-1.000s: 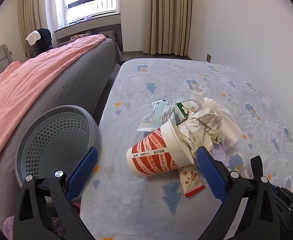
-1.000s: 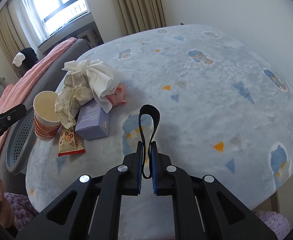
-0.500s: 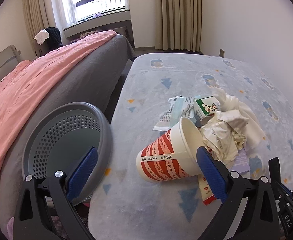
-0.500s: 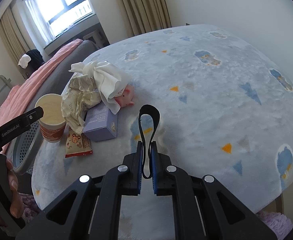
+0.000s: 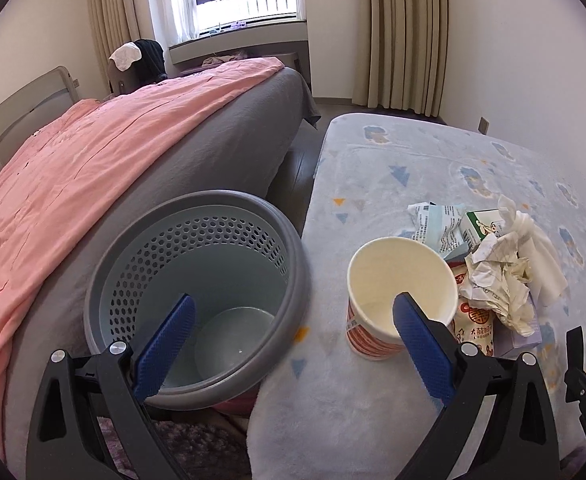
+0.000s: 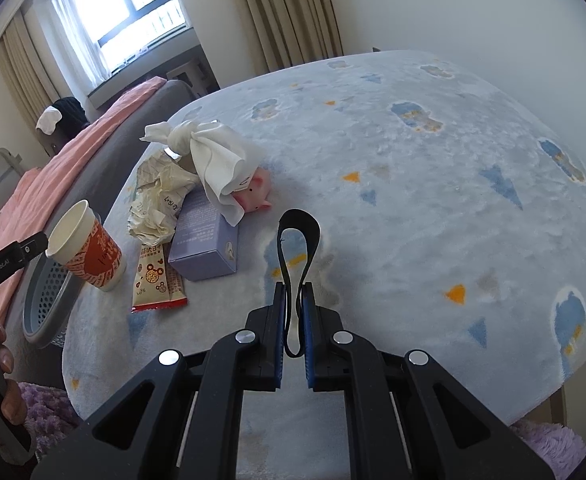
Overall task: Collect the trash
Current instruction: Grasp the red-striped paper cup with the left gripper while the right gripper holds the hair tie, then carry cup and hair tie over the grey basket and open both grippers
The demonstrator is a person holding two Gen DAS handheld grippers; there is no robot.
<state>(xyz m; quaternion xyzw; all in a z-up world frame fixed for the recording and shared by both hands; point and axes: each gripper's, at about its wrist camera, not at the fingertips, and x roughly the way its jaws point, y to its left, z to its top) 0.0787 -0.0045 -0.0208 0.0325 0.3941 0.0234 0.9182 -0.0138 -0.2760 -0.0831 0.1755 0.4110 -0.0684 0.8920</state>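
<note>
My left gripper [image 5: 289,322]: black frame, blue ribbed pads, silver screws. Right gripper [image 6: 293,322]: same, white "GenRobot.AI" lettering.

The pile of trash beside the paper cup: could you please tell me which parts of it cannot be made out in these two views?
- Purple box: the crumpled paper covers its far end in the right wrist view.
- Pink pig toy: mostly under the white tissue; hidden entirely in the left wrist view.
- Snack packet: print too small to read.
- Paper cup: near rim behind the left hand-held gripper finger.
</note>
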